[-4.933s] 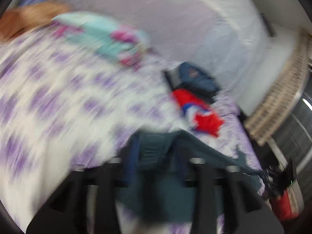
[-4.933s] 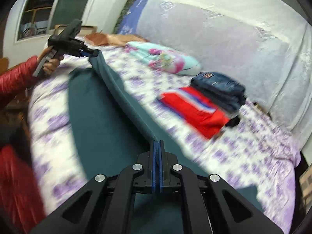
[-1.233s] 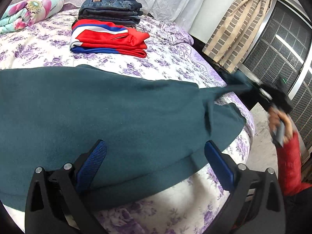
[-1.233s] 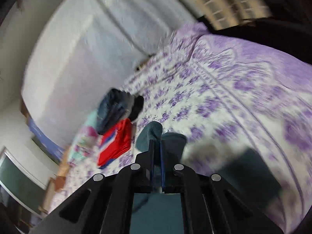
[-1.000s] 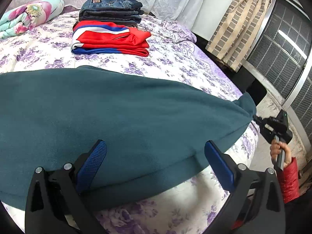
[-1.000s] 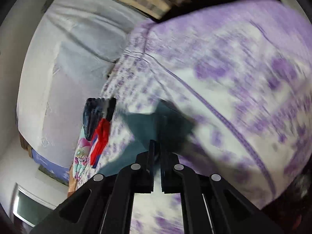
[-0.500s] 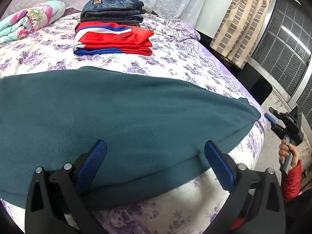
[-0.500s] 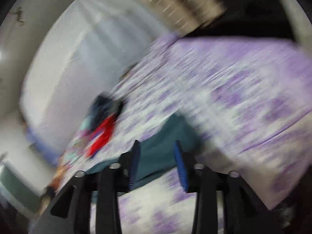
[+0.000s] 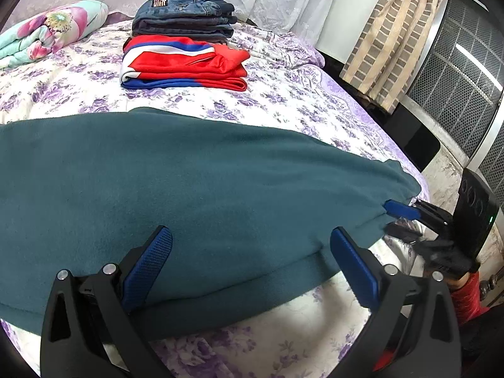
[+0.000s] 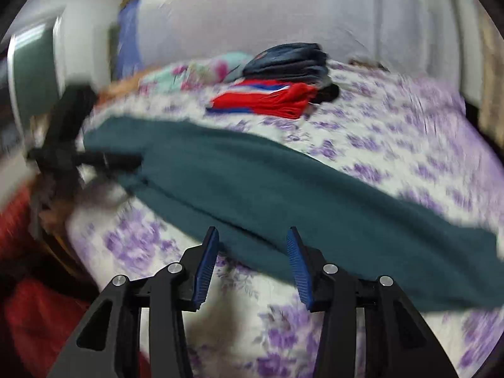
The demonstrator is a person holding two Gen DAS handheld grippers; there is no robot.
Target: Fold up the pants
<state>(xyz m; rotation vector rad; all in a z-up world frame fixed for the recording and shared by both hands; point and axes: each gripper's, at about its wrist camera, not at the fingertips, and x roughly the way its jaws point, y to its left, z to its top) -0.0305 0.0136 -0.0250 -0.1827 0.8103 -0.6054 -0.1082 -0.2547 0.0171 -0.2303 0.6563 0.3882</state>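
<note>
Teal fleece pants (image 9: 195, 189) lie stretched flat along the near edge of the bed (image 9: 283, 100), already doubled lengthwise by the look of them, with the stack of folded red clothes (image 9: 186, 63) and jeans (image 9: 184, 20) well beyond them toward the headboard. The left gripper (image 9: 250, 271) hovers over the pants with its fingers (image 9: 148, 267) spread wide and grasping nothing. The right gripper (image 10: 250, 264) also has its fingers parted and empty; in the left view one blue finger (image 9: 400, 210) sits right at the pants' end nearest the bed corner, though whether it touches the cloth is hard to tell. The main risk, as I judge it, comes from that end: it lies close to the bed's edge, so a pinch that catches only the top layer would peel the two legs apart when lifted and undo the lengthwise fold. Thick, soft fleece also tends to slump, so a shallow bite could slip out halfway through carrying the end across, leaving a skewed, lumpy fold. The lower hem of the pants runs just beside the bed's near edge too, and a drag toward the person could pull fabric off it. The right view is blurred, so the exact lie of the far end is uncertain.
</note>
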